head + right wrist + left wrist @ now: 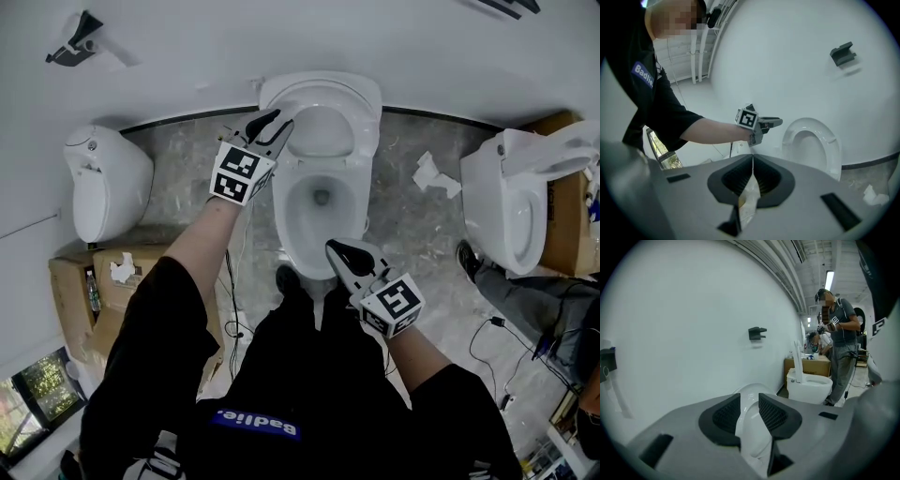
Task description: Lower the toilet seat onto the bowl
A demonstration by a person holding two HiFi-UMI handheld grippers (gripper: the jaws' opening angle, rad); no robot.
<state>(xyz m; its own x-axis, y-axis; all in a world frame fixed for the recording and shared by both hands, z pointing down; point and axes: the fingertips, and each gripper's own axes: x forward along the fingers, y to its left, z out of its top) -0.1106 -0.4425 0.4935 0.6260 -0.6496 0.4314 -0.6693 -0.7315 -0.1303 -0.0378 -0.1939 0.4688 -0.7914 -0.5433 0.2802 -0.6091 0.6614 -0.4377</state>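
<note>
Toilet seat (361, 103) upright against wall, top centre of frame, bowl (286, 216) open below. Left tongs (279, 122) parted at seat's left edge, rim showing in gap, seemingly unpinched. Right tongs (333, 248) closed, lower right, idle. Step: reach. Next: pinch rim, swing seat down gently.
</note>
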